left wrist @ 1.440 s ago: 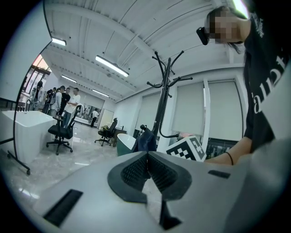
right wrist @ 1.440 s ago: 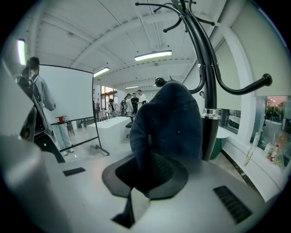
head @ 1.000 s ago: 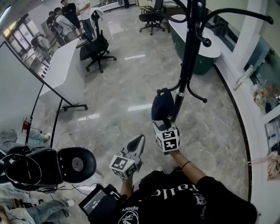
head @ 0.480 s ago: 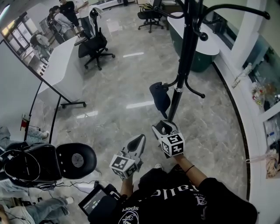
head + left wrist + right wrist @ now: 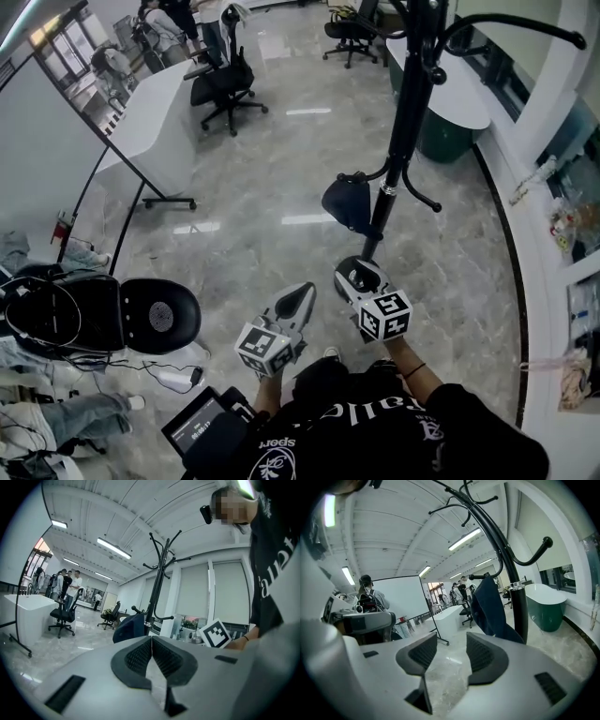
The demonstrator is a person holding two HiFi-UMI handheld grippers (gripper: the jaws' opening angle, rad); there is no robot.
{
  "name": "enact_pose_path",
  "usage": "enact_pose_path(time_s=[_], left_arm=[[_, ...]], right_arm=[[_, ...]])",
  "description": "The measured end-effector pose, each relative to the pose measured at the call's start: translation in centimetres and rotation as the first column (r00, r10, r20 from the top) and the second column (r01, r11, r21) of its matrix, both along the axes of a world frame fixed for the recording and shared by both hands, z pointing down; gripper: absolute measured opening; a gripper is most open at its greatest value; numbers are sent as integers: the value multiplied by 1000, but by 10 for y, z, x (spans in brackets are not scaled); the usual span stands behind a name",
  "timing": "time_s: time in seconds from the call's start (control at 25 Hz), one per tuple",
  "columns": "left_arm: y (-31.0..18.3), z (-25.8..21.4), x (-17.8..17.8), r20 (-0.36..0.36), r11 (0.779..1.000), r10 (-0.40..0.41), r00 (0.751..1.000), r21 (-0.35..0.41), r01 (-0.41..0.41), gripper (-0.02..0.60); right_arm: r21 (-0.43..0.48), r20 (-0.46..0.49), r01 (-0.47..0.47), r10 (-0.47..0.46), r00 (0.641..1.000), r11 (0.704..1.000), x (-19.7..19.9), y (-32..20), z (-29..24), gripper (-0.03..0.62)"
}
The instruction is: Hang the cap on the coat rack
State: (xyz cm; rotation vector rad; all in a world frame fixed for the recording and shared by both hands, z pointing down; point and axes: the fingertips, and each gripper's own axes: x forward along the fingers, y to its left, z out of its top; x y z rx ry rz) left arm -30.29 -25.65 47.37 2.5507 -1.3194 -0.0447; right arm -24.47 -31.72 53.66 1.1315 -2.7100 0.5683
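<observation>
A dark navy cap (image 5: pixel 349 203) hangs from a low hook of the black coat rack (image 5: pixel 403 112). In the right gripper view the cap (image 5: pixel 491 609) drapes beside the rack's pole (image 5: pixel 518 613), just beyond my jaws. My right gripper (image 5: pixel 353 275) is open and empty, a short way below the cap. The left gripper (image 5: pixel 294 302) is shut with nothing in it, lower and to the left. In the left gripper view the cap (image 5: pixel 130 627) and the rack (image 5: pixel 157 578) stand straight ahead.
A black round stool (image 5: pixel 157 316) and a bag with cables lie at the left. A whiteboard stand (image 5: pixel 141 192), a white desk (image 5: pixel 150 122) and office chairs (image 5: pixel 225 84) are farther off. A green-based counter (image 5: pixel 450 112) curves at the right. People stand at the far back.
The right gripper has let go of the cap and drawn back toward me; the cap now hangs on the hook by itself. The left gripper has stayed put.
</observation>
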Motion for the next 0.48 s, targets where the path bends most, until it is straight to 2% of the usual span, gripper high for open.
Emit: enact_pose_path(time_s=[0.28,0.48], left_arm=[[8,-4,57,-1,999,-51,999,7,51,5],[15,-3,107,4,996,-84,996,1,84,5]], right_arm=[[-2,26,82,-82,996,997,50,20,-6,174],[1,44,168,-168,985,986,92,36,-10,81]])
